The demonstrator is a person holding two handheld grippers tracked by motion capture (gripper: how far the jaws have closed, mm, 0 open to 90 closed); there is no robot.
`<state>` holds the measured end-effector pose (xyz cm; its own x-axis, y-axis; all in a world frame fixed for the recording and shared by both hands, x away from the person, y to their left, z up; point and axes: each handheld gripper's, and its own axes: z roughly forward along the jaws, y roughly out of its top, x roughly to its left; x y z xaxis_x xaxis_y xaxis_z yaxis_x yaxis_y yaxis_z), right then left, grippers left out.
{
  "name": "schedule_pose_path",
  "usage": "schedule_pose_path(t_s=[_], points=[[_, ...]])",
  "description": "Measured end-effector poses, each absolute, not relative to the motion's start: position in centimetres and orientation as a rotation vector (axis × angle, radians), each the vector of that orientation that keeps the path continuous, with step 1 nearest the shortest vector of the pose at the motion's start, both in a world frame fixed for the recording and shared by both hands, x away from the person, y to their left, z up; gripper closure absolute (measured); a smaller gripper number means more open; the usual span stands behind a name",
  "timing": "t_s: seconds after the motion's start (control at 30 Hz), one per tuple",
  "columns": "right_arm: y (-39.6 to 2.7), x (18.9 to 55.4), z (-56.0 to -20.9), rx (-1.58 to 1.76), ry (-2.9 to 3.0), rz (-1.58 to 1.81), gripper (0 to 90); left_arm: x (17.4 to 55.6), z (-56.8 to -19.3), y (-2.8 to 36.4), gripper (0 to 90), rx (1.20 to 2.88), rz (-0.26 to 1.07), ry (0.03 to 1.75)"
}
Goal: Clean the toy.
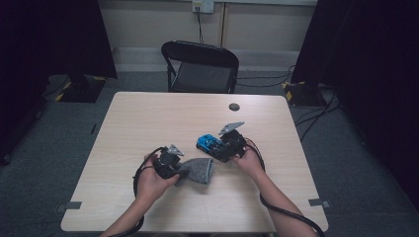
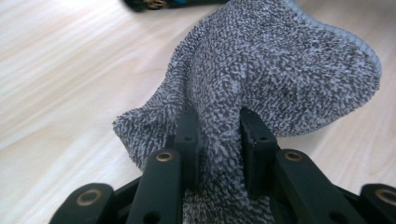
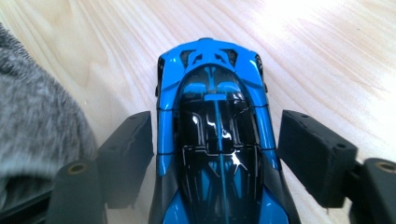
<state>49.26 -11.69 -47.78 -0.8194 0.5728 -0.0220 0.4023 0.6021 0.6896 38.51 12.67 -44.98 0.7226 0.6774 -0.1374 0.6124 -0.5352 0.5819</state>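
Your left claw (image 1: 184,167) is clamped tight on the grey terry cloth (image 1: 198,171) — in the left gripper view you can see the fabric (image 2: 280,70) bunched up between the two black jaws, with the rest of it flaring out past them over the surface (image 1: 148,118). From the high view, the cloth sits near the middle of the surface, a bit toward your near side, just to the right of your left hand (image 1: 153,180).

Your right claw (image 1: 217,148) is let go — the jaws stand on either side of the blue toy car (image 3: 215,140) with a gap on both sides, so the pads aren't pressing it. The car (image 1: 207,143) rests on the surface just to the far right of the cloth, nose pointing away from your right hand (image 1: 249,160).
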Motion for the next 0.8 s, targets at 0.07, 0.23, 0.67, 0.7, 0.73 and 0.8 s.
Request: schedule_pose_path(t_s=[0.07,0.23,0.67,0.7,0.73,0.8], points=[[-11.7,49.1,-47.6,0.792,2.595,1.034,24.0,38.3,-45.0,12.1,71.8,2.309,0.138,0.963],[-11.8,48.5,-46.6,0.766,2.585,1.053,21.6,37.7,-45.3,10.8,71.7,2.322,0.11,0.933],[-13.3,46.6,-44.8,0.695,2.596,1.05,16.0,36.6,-46.4,7.0,69.9,2.345,0.068,0.845],[-13.4,46.4,-44.8,0.692,2.597,1.053,16.0,36.6,-46.5,6.8,69.5,2.344,0.065,0.837],[-13.6,46.2,-44.7,0.683,2.6,1.055,15.9,36.5,-46.6,6.6,68.8,2.34,0.06,0.827],[-13.8,45.8,-44.6,0.667,2.6,1.072,15.8,36.3,-46.7,6.2,67.7,2.336,0.067,0.806]])
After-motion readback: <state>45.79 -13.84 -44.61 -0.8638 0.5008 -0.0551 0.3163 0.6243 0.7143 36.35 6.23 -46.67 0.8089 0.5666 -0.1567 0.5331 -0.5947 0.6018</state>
